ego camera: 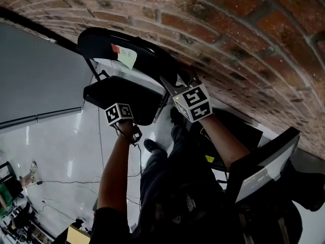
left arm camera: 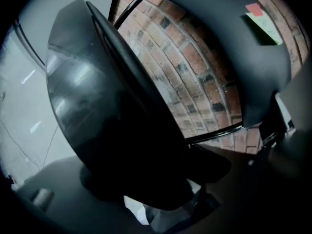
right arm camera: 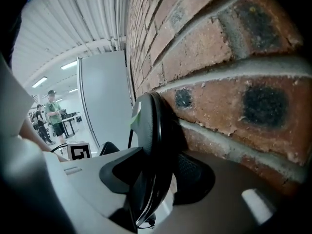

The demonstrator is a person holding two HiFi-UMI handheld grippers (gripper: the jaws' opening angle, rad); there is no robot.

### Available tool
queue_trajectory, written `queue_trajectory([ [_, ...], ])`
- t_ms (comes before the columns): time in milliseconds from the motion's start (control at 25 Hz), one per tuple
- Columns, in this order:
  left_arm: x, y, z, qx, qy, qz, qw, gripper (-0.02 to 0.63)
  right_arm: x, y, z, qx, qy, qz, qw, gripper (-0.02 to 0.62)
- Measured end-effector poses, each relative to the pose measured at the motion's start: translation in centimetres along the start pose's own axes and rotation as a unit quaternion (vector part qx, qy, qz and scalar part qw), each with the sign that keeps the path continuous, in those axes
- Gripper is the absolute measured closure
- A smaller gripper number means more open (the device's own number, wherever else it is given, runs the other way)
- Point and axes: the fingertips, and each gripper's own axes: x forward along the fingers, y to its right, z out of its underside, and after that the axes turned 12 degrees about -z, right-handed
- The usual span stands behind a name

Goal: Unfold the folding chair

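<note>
A black folding chair leans on the brick wall. Its backrest (ego camera: 101, 39) carries a green and red sticky note (ego camera: 124, 55), and its seat (ego camera: 122, 93) is swung partly out. My left gripper (ego camera: 122, 110) is at the seat's front edge. In the left gripper view the thick seat (left arm camera: 97, 111) fills the gap of the left gripper (left arm camera: 146, 189) and touches both pads. My right gripper (ego camera: 172, 85) is shut on the backrest's side edge. In the right gripper view that rim (right arm camera: 151, 145) runs between the pads of the right gripper (right arm camera: 156, 179).
The brick wall (ego camera: 228, 29) runs close behind the chair, with a grey panel (ego camera: 35, 75) to its left. Another folded chair (ego camera: 264, 166) stands at the right. The person's legs and shoe (ego camera: 151, 146) are below the seat. Cables (ego camera: 66, 182) lie on the glossy floor.
</note>
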Motion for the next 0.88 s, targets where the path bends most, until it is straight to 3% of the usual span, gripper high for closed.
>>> queue_trajectory([
  [880, -0.1, -2.0, 1.9, -0.014, 0.014, 0.006, 0.9998, 0.179, 0.3, -0.1, 1.1, -0.009, -0.020, 0.010, 1.000, 0.417],
])
